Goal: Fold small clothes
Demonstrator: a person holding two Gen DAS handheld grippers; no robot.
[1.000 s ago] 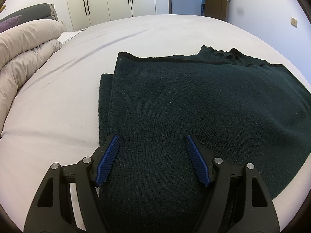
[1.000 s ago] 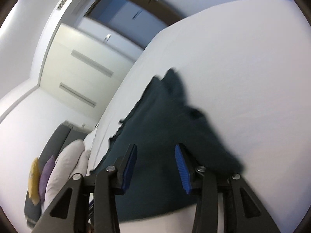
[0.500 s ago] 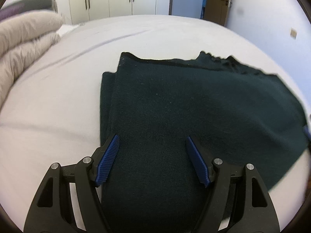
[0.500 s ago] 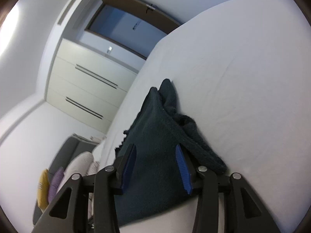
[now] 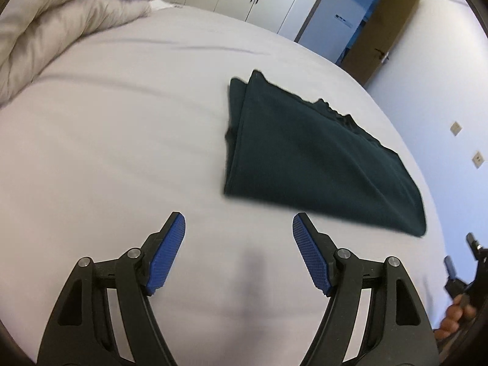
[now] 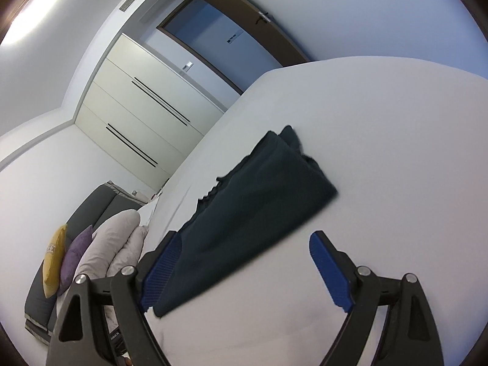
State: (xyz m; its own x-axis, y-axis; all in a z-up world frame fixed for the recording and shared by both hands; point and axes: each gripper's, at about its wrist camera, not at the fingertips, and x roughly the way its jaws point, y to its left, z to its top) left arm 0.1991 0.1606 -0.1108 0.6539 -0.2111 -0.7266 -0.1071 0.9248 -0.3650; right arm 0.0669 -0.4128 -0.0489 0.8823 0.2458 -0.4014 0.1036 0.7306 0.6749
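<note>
White-sheeted bed point(image 5: 122, 152) filling room; cream wardrobe point(image 6: 146, 103) lining far wall, brown door point(image 5: 384, 30) standing open, pillows point(image 6: 64, 259) leaning on grey headboard point(image 6: 91, 207).

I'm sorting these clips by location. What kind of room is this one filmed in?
Most likely a bedroom. The dark folded garment lies on a wide bed covered by a white sheet, a bunched duvet sits at one end, and built-in wardrobe doors line the far wall beside an open door.

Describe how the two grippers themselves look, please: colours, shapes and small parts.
Both the left gripper and the right gripper have black angular frames with triangular cut-outs, round silver pivot screws, and blue ribbed pads on the inner faces of the fingers. No cables or sleeves are visible.
</note>
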